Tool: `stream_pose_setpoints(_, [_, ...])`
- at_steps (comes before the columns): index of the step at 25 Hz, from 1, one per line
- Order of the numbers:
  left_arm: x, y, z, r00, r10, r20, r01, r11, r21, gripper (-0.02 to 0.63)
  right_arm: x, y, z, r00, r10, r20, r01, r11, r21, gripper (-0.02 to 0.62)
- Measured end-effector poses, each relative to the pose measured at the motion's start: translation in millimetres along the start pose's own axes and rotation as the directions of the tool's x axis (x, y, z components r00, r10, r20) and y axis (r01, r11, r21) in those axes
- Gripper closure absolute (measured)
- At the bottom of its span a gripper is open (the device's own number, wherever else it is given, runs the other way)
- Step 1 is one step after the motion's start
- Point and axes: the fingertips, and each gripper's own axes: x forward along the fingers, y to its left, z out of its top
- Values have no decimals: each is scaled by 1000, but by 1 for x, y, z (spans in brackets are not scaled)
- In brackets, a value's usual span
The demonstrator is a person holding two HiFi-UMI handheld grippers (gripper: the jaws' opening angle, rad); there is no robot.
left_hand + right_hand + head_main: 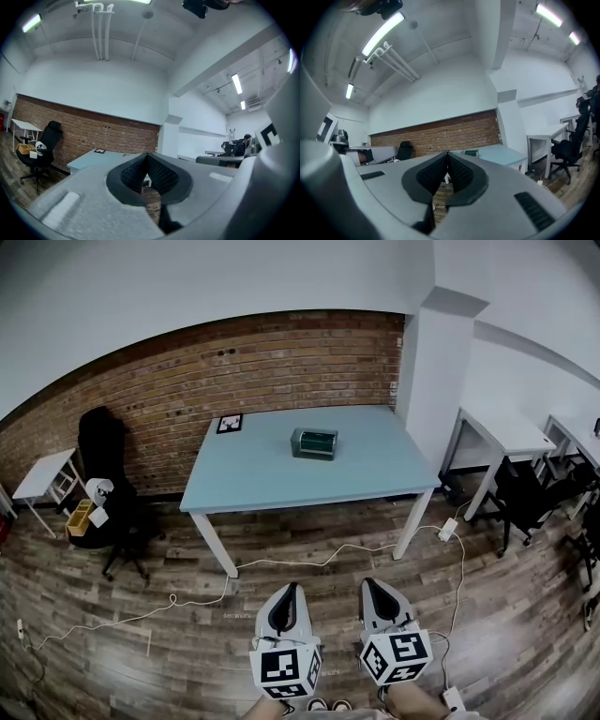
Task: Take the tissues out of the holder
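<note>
The tissue holder [314, 442], a small dark green box, stands near the middle of a pale blue table [262, 479] across the room. In the right gripper view the holder [471, 152] shows small, just right of the jaws. Both grippers hang low over the wooden floor, well short of the table and held level. My left gripper [285, 589] has its jaws together with nothing between them, and so does my right gripper [369, 583]. The same meeting tips show in the left gripper view [147, 155] and the right gripper view [448, 153].
A marker card [229, 424] lies at the table's far left corner. A white cable [328, 559] snakes over the floor in front of the table. A black office chair [103, 460] and a small white table [42, 474] stand left; white desks [506, 432] and a pillar [436, 381] right.
</note>
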Motion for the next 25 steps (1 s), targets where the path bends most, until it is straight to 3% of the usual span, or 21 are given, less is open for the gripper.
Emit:
stream_pose_setpoints(13, [36,40,-15,998,-28,-50,26,999,-35,621,36,-13,-29,994,-86,-64,89,995,36,591])
stream_pose_setpoints(25, [98,50,-20,998,-19,-57,18,999,-34,621,100,-36,-25,997,-62,-50,64,997,42,591])
